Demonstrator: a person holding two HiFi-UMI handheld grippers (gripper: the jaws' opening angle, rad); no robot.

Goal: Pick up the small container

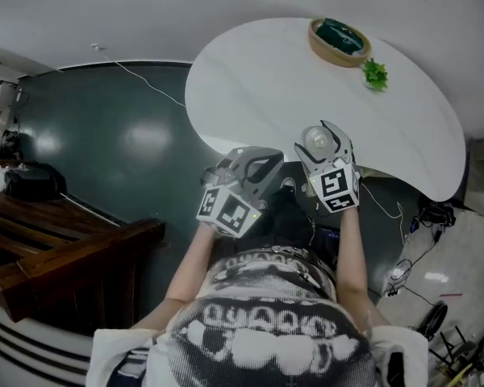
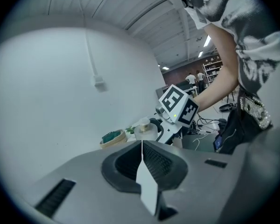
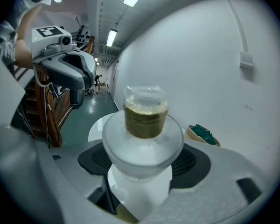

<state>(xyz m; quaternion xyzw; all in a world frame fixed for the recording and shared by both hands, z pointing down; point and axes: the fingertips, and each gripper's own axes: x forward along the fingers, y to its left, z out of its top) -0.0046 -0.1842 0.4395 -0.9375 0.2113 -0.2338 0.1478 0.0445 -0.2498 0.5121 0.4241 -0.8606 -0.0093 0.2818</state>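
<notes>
So the small container is seen clamped between the jaws of the right gripper, neck up, lifted over the near edge of the white table, while the left gripper is pinched together on nothing just beside it.
</notes>
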